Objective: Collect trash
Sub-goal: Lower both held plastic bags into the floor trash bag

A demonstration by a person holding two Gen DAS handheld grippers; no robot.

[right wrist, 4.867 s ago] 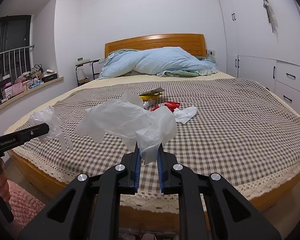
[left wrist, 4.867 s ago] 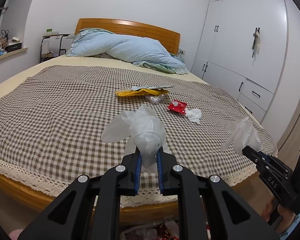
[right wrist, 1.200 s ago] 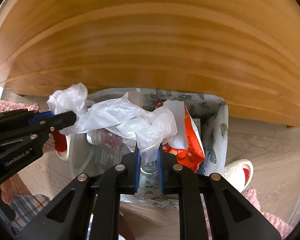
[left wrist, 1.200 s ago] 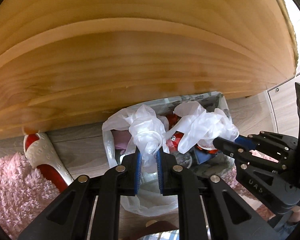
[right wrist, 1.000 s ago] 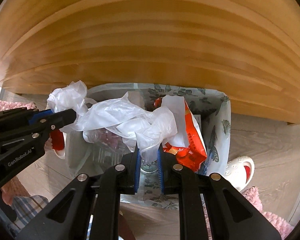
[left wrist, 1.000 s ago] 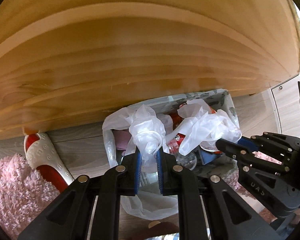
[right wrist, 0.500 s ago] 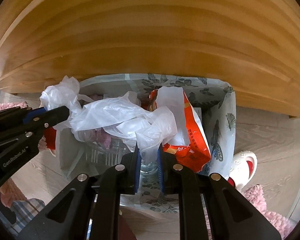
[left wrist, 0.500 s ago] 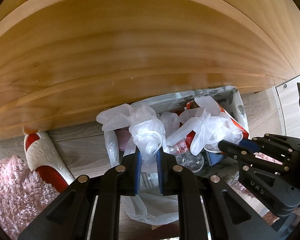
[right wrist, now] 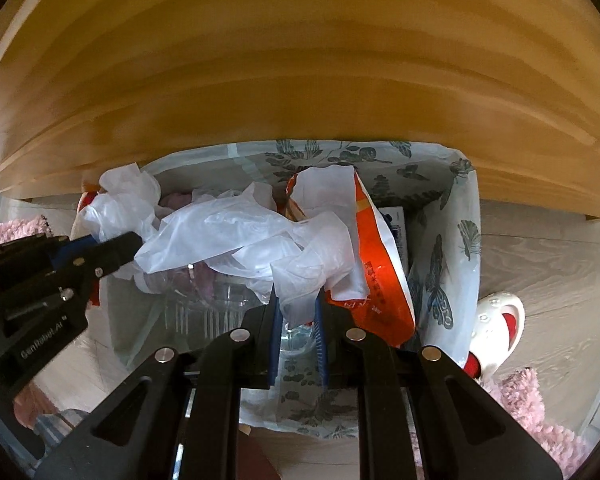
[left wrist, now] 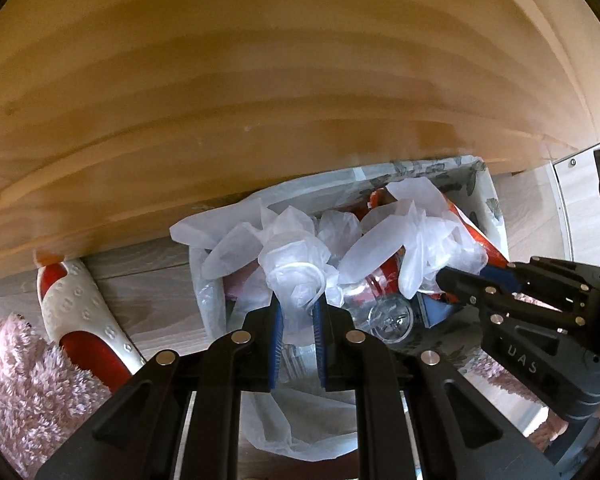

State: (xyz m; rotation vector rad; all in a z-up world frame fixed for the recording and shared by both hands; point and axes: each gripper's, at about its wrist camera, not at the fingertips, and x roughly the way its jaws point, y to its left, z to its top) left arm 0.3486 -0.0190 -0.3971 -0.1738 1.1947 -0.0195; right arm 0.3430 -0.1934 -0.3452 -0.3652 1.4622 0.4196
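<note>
Each gripper holds a crumpled clear plastic glove over a lined trash bin (left wrist: 494, 216) (right wrist: 466, 216) that stands against the wooden bed frame. My left gripper (left wrist: 296, 304) is shut on one plastic glove (left wrist: 288, 256), just above the bin's left side; it shows in the right wrist view too, left gripper (right wrist: 130, 246). My right gripper (right wrist: 296, 300) is shut on the other plastic glove (right wrist: 236, 236), over the bin's middle; in the left wrist view the right gripper (left wrist: 446, 280) pinches that glove (left wrist: 412, 240). An orange snack bag (right wrist: 380, 264) and a clear bottle (left wrist: 388, 316) lie in the bin.
The curved wooden bed side (left wrist: 260, 100) rises right behind the bin. A red and white slipper (left wrist: 80, 320) lies left of the bin and another slipper (right wrist: 496, 320) right of it. Pink fluffy rugs (left wrist: 16, 380) (right wrist: 532, 412) cover the wood floor on both sides.
Both gripped gloves have sunk closer to the bin's mouth, the left one more. The bin fills more of both views. Neither grip has changed.
</note>
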